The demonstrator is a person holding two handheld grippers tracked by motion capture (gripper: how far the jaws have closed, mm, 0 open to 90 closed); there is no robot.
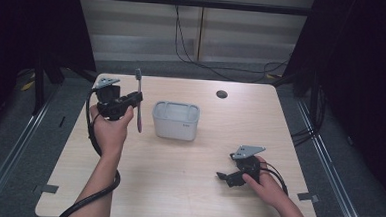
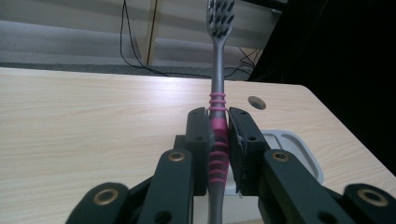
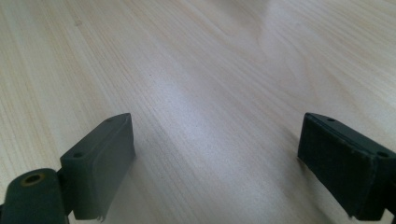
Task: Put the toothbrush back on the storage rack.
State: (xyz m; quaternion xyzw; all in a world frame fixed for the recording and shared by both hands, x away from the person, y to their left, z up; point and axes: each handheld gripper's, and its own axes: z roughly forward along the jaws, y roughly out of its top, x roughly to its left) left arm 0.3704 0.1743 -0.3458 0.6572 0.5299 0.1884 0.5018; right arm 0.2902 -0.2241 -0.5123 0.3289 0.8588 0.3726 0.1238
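Above the table (image 1: 178,163), left gripper (image 2: 218,135) clamped on upright toothbrush (image 2: 218,84), right gripper (image 3: 217,158) spread wide, bare wood between.

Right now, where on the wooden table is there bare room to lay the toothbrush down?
The broad near strip between the left hand and right gripper is bare, as is the far right stretch of the light wooden table past the round hole. It is tighter between the grey-and-pink toothbrush and white plastic bin.

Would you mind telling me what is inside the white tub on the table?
The tub looks empty from the high view: pale inner walls, nothing rising above its rim. Its floor is hidden behind the near wall. The toothbrush is outside it, upright in the left tongs.
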